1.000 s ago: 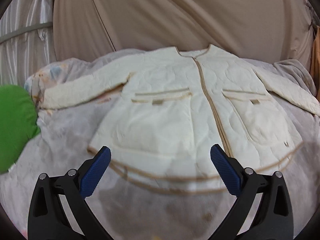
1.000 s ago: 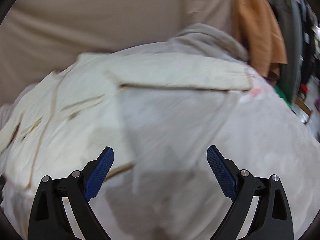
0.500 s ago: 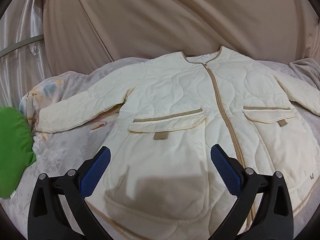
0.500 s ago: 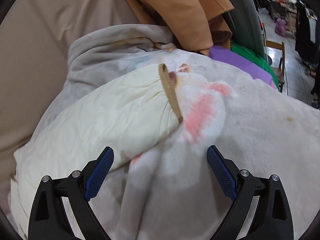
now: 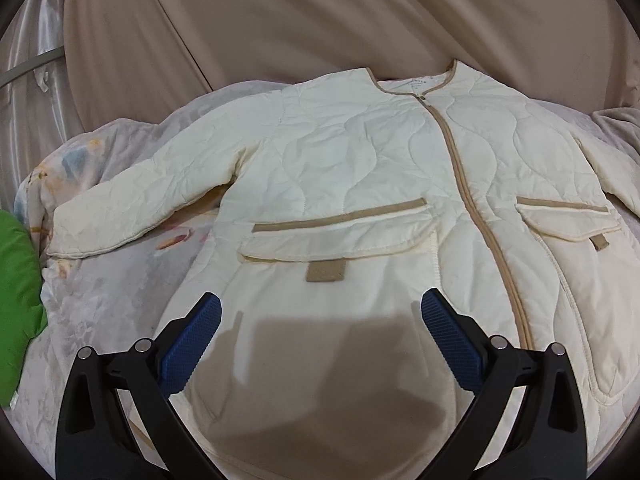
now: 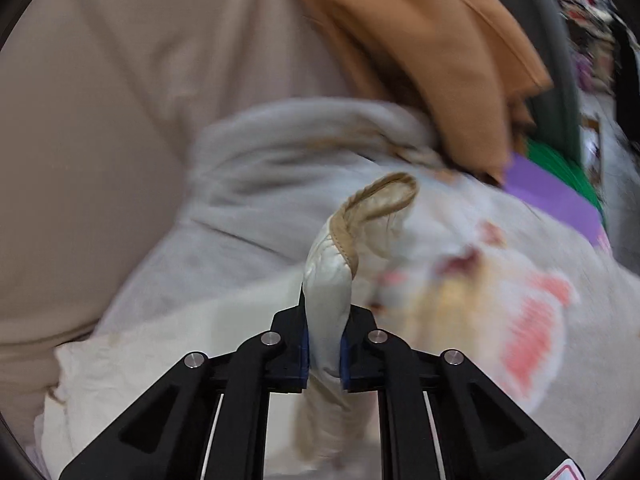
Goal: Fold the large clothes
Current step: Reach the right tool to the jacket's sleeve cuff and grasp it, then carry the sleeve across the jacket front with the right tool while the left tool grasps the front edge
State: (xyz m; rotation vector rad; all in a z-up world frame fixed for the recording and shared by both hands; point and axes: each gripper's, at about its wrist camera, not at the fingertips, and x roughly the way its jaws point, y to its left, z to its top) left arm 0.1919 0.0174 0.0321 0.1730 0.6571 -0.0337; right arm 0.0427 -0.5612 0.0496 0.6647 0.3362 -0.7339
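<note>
— Pinching the sleeve cuff (image 6: 352, 236): why is it done by the right gripper (image 6: 323, 354)?
— So it can be folded across the jacket (image 5: 360, 184), spread on the bed (image 5: 100, 320).
— And the left gripper (image 5: 320, 344)?
— Held wide open above the hem, nothing gripped.

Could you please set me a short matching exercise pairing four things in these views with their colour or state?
Things:
1. quilted jacket
2. left gripper
3. right gripper
4. cushion

States:
A. green
B. jaws clamped on the sleeve cuff
C. cream with tan trim, zipped, spread flat
D. jaws wide apart, holding nothing

Pairs: 1-C, 2-D, 3-B, 4-A
</note>
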